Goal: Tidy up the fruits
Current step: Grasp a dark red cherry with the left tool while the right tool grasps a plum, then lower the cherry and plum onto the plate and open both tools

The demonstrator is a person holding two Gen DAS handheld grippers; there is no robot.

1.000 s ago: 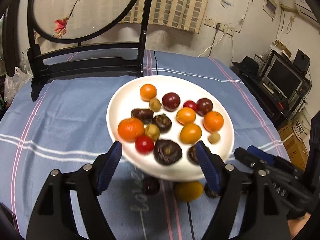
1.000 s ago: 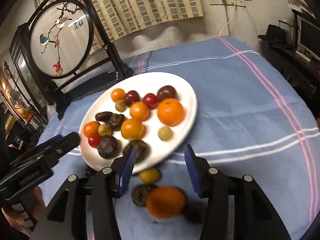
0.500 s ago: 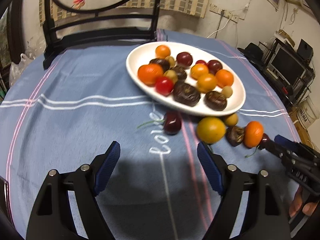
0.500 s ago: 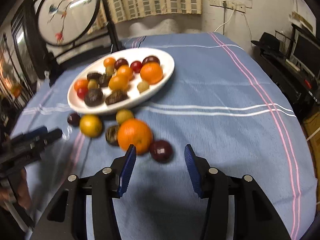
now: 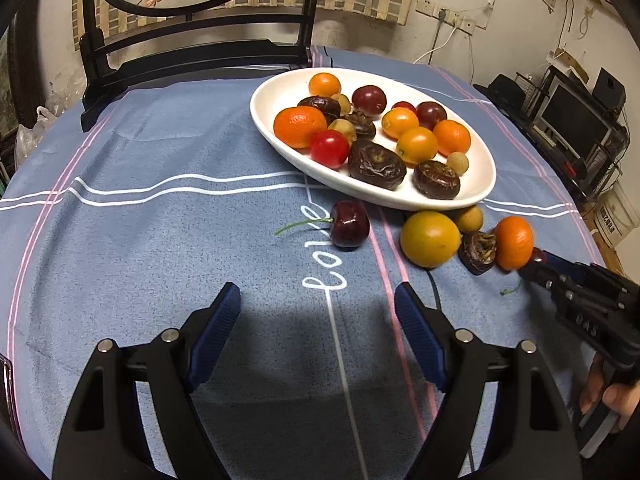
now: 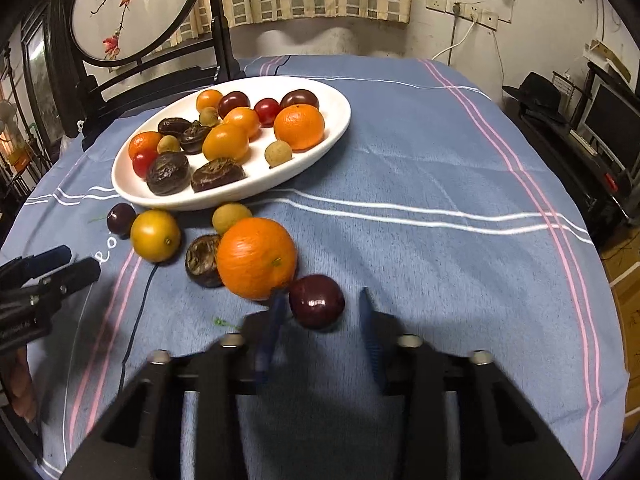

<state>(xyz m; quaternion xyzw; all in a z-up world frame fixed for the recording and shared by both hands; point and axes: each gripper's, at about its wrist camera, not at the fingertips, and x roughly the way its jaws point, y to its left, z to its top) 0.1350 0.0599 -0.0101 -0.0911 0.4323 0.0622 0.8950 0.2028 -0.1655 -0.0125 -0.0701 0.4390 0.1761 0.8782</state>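
A white oval plate holds several fruits: oranges, red and dark cherries, brown wrinkled fruits, small longans. Loose fruits lie on the cloth in front of it: a dark cherry with a stem, a yellow orange, a longan, a brown wrinkled fruit, an orange and a dark cherry. My right gripper is open, its jaws on either side of this dark cherry, apart from it. My left gripper is open and empty above the cloth, short of the stemmed cherry.
A blue striped tablecloth covers the round table. A black wooden stand with a round embroidered screen stands at the table's back left. A thin dark cable lies on the cloth. Shelves with a monitor stand to the right.
Both grippers have pulled back from the plate and dropped toward the cloth. My right gripper has moved forward so that the dark cherry sits between its jaws.
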